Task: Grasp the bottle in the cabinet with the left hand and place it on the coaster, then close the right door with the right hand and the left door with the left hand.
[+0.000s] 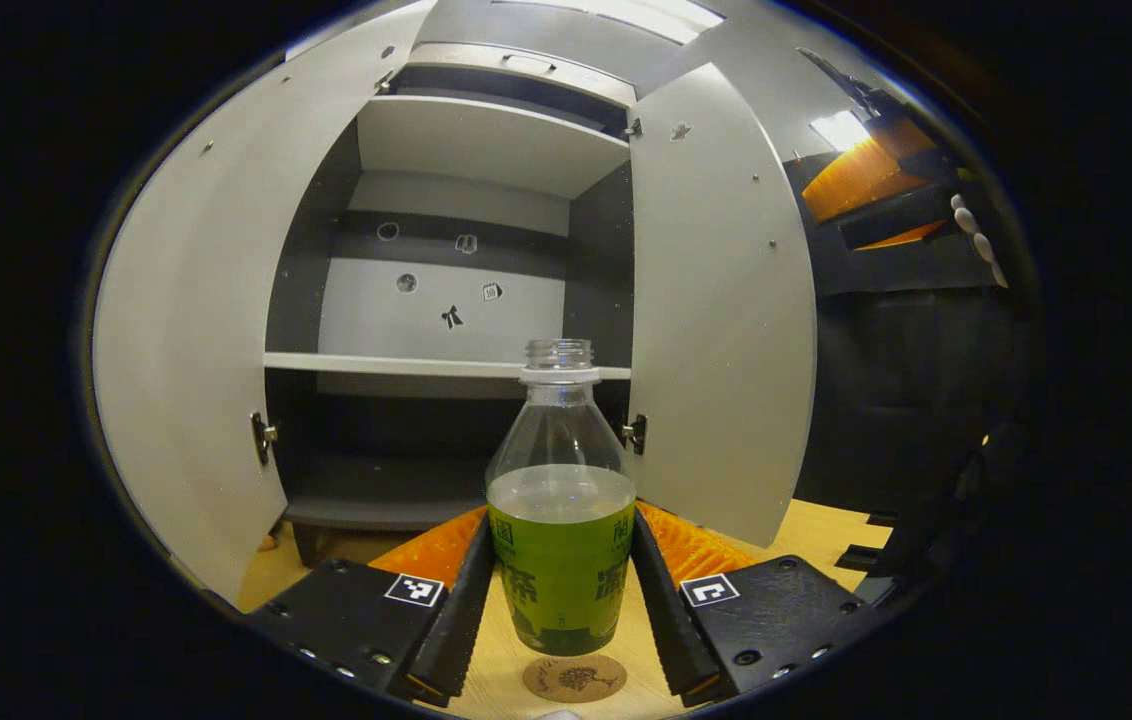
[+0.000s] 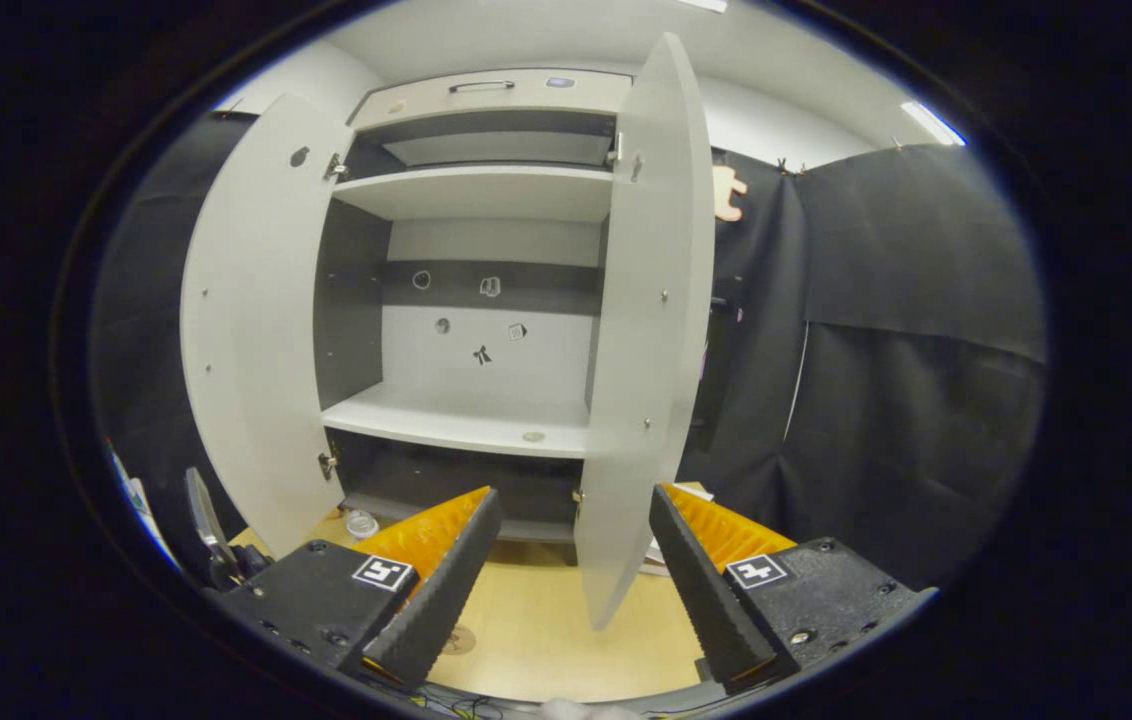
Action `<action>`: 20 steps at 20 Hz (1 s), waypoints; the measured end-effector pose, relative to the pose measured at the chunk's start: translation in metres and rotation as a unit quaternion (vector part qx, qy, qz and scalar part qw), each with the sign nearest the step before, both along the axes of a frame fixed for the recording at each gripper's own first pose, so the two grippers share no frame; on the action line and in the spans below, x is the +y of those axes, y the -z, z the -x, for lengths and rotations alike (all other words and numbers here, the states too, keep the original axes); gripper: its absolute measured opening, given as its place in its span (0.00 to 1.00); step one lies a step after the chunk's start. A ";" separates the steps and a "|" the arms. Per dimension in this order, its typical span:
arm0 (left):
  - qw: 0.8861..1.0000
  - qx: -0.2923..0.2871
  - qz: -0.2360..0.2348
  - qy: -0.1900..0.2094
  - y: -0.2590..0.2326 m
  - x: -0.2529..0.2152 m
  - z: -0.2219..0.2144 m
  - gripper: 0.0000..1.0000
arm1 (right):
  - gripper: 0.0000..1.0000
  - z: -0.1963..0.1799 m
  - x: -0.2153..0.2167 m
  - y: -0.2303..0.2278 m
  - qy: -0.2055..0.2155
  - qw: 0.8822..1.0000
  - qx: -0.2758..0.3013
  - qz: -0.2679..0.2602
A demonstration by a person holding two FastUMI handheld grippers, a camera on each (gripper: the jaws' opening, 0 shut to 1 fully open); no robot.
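**Bottle in my left grip, both cabinet doors open**

My left gripper is clamped on the bottle, both fingers pressing its green label; it stands upright, uncapped, part full of green liquid. Just below and nearer me, the round cork coaster lies on the wooden table; I cannot tell whether the bottle touches it. Beyond stands the cabinet, its left door and right door swung wide.

My right gripper hangs with fingers spread, gripping nothing, the lower edge of the right door between them but farther off. The shelf sits behind it.
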State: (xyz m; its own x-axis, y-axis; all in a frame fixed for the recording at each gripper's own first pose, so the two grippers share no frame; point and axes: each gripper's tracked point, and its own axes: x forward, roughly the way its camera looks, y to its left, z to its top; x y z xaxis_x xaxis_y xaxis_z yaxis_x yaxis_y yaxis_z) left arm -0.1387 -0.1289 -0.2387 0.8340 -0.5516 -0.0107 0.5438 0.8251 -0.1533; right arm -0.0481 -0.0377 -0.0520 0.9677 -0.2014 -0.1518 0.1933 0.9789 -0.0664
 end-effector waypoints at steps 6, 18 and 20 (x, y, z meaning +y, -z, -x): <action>0.999 0.008 -0.027 0.026 0.062 -0.018 0.007 0.71 | 0.99 0.002 0.001 0.013 -0.001 1.000 0.022 0.013; 0.998 0.011 -0.041 0.041 0.093 -0.017 0.014 0.75 | 0.99 0.011 0.010 0.015 -0.006 0.999 0.026 0.030; 0.998 0.011 -0.045 0.041 0.094 -0.017 0.013 0.77 | 0.99 0.011 0.011 0.014 -0.005 0.999 0.025 0.029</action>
State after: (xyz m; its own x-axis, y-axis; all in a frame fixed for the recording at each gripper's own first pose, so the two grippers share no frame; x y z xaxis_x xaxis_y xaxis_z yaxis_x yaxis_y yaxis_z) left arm -0.1514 -0.1456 -0.3322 0.7851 -0.6140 -0.0808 0.6074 0.7889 -0.0935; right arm -0.0594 -0.0271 -0.0660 0.9613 -0.2017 -0.1880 0.1787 0.9750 -0.1319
